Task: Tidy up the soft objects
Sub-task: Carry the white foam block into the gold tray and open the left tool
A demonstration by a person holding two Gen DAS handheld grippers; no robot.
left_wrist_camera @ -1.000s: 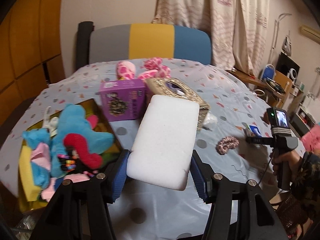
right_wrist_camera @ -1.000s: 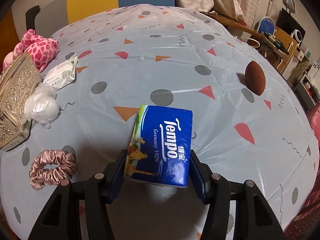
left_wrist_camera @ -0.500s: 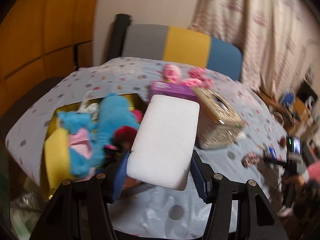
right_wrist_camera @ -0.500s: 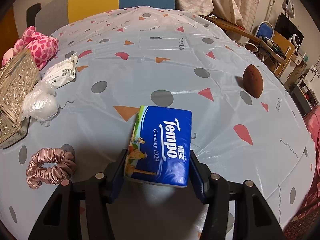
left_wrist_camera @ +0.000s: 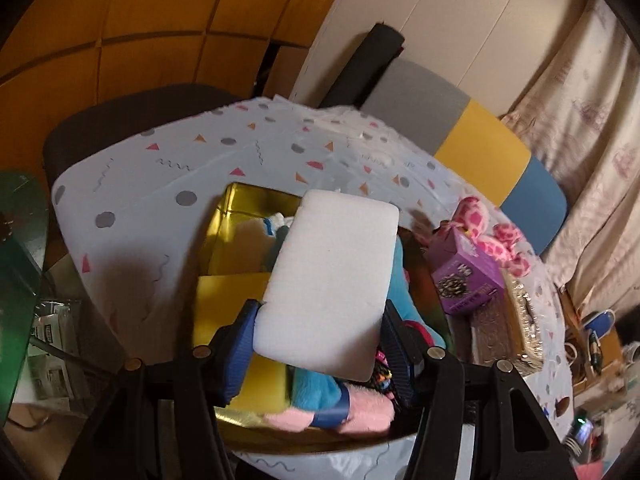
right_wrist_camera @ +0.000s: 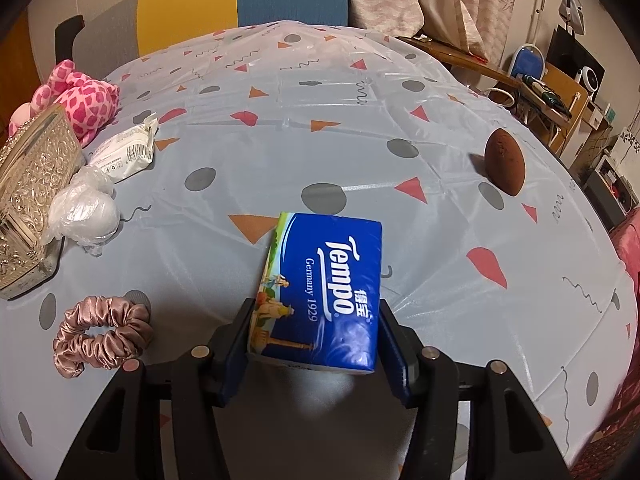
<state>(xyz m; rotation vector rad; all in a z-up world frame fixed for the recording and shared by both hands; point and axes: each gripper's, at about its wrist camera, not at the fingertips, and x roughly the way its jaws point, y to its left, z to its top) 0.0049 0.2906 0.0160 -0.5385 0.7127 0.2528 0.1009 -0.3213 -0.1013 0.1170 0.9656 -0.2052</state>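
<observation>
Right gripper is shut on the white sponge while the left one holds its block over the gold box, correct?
Not quite. The right gripper is shut on a blue Tempo tissue pack, as the right wrist view shows. The white sponge is what the left gripper holds over the gold box.

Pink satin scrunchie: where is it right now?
In the right wrist view the pink satin scrunchie lies on the patterned tablecloth at lower left, left of the right hand-held gripper and nearer the camera than the ornate silver tissue box.
</observation>
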